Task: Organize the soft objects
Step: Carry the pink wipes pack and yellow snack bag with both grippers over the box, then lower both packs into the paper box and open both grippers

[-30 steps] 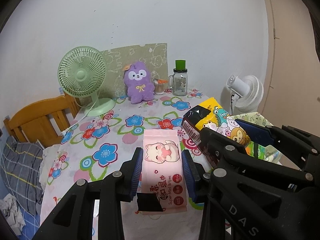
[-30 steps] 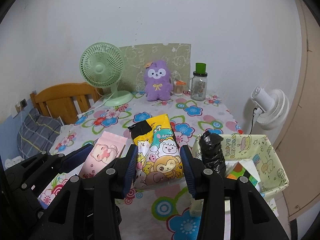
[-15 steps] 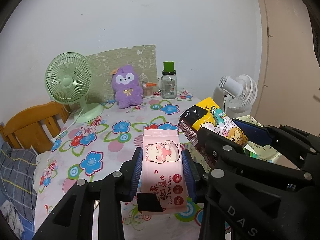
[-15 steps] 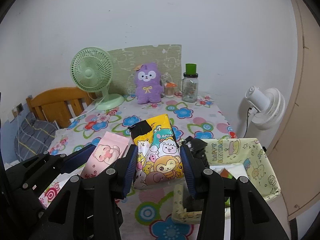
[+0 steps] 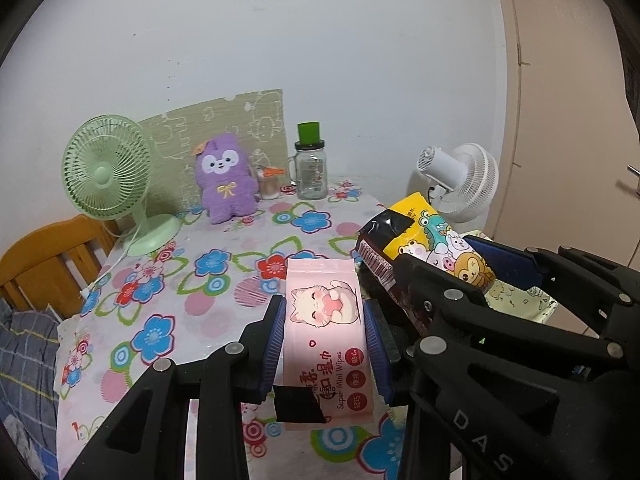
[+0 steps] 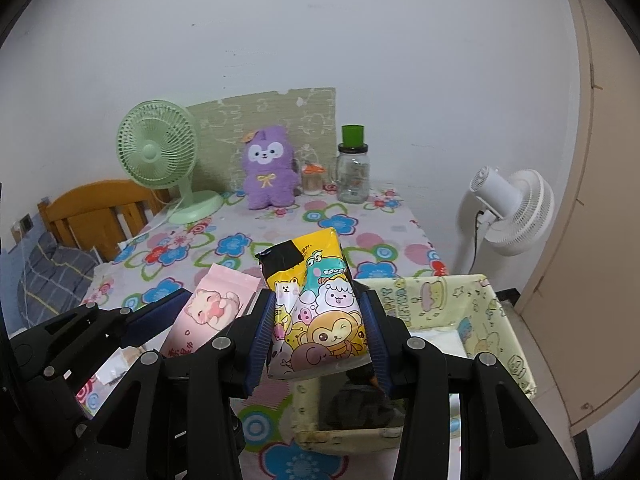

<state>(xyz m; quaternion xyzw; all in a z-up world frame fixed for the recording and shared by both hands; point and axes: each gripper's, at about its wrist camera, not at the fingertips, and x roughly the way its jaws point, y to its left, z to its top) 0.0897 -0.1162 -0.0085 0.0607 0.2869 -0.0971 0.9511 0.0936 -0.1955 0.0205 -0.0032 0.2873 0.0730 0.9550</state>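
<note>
- Pink wipes pack (image 5: 325, 332); clamped across its sides in left gripper (image 5: 325, 346), held above the floral table (image 5: 168, 304); likely soft, slippery film
- Yellow tissue pack (image 6: 320, 312); squeezed by right gripper (image 6: 320, 338), above the fabric basket (image 6: 496, 320); likely light, crushable; mid-body hold suits

Soft, even indoor light fills both views; the source itself is out of frame and casts only faint shadows. The white wall (image 5: 320, 40) is evenly lit, shading to grey toward the corners, where the fisheye circle cuts to black. Straight lines bow strongly near the rims, such as the door edge (image 6: 580, 160). The pink wipes pack (image 5: 326, 344) shows a washed-out bright patch on its glossy front, and the yellow tissue pack (image 6: 320, 312) carries mild sheen. The inside of the fabric basket (image 6: 480, 320) sits in deep shadow below the fingers. Focus is sharp throughout, without motion blur.
</note>
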